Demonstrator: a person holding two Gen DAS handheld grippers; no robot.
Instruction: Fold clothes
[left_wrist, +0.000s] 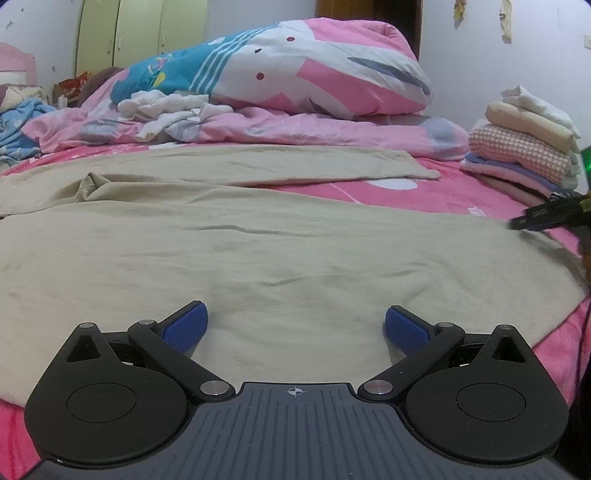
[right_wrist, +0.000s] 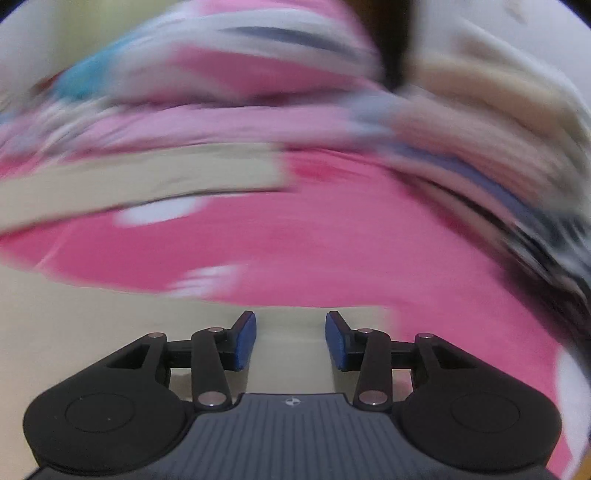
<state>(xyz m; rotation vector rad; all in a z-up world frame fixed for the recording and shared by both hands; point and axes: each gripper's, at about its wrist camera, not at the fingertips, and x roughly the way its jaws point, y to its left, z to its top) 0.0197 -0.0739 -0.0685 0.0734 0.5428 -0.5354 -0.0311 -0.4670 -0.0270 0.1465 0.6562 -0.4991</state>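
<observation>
nearest, we see the left gripper (left_wrist: 295, 326) released wide over the beige garment (left_wrist: 236, 243) spread flat on the pink bed (left_wrist: 388, 195); the right gripper (right_wrist: 290, 339) is parted, grasping nothing; farther right, folded clothes (left_wrist: 524, 144) are stacked.
</observation>
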